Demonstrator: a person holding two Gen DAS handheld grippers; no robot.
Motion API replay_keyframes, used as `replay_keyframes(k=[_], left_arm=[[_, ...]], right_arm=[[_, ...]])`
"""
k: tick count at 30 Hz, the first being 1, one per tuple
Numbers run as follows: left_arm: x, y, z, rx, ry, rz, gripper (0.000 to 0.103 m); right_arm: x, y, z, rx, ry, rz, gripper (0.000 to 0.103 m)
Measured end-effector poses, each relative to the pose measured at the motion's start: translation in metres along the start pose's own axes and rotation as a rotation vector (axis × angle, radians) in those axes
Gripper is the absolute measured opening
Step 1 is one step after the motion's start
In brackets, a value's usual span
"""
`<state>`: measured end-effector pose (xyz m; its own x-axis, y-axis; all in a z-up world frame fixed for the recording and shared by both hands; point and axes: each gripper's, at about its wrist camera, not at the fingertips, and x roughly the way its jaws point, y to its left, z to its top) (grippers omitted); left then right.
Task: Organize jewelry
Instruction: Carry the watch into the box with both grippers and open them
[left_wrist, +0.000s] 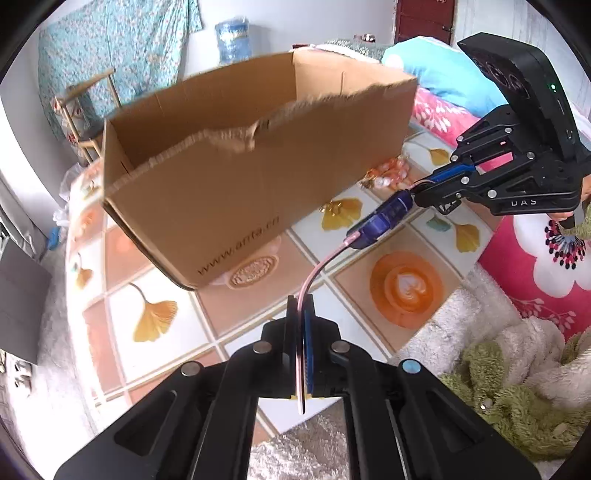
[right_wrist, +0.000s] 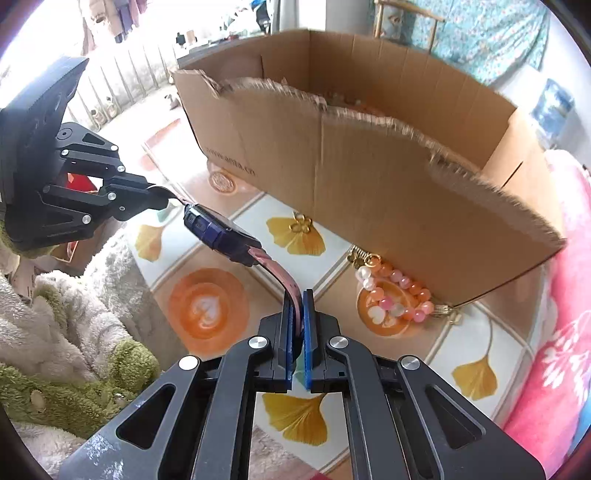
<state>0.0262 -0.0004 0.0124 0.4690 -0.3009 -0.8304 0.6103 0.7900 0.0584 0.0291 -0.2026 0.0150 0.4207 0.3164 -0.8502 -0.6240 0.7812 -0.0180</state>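
A small watch with a purple body (left_wrist: 386, 218) and a pink strap hangs stretched between my two grippers above the patterned tablecloth. My left gripper (left_wrist: 301, 301) is shut on one end of the strap. My right gripper (left_wrist: 414, 192) is shut on the other end, close to the watch body. In the right wrist view the right gripper (right_wrist: 297, 295) pinches the pink strap, with the watch (right_wrist: 221, 232) beyond it and the left gripper (right_wrist: 168, 195) clamping the far end. An open cardboard box (left_wrist: 221, 184) stands just behind the watch.
A pink-and-orange bead bracelet (right_wrist: 395, 291) lies against the box's near wall (right_wrist: 369, 184). A gold clover charm (right_wrist: 299, 225) rests on a ginkgo-leaf tile. A fluffy white and green garment (right_wrist: 66, 332) lies at the table's edge, and a pink floral blanket (left_wrist: 535, 266) beside it.
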Motion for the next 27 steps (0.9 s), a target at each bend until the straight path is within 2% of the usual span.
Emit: replay_keyframes(k=[8,13,17,22,27], left_arm=[[-0.059,-0.009,0.015,0.057,-0.102,0.046,0.003],[-0.100,-0.003,0.039,0.093,-0.216,0.088,0.003],[-0.118,0.008,0.067,0.115,-0.293,0.137,0.003],[-0.125,0.020,0.098,0.152,-0.342,0.186,0.003],[-0.103,0.044,0.132,0.134,-0.288,0.144,0.003]], right_arm=[[-0.068,0.016,0.008,-0.015,-0.149,-0.071,0.003],[-0.109,0.019,0.028,-0.037,-0.261,-0.124,0.003],[-0.132,0.012,0.051,-0.056,-0.334,-0.168,0.003],[-0.138,-0.012,0.082,-0.030,-0.354,-0.194,0.003],[-0.125,-0.042,0.108,0.007,-0.311,-0.198,0.003]])
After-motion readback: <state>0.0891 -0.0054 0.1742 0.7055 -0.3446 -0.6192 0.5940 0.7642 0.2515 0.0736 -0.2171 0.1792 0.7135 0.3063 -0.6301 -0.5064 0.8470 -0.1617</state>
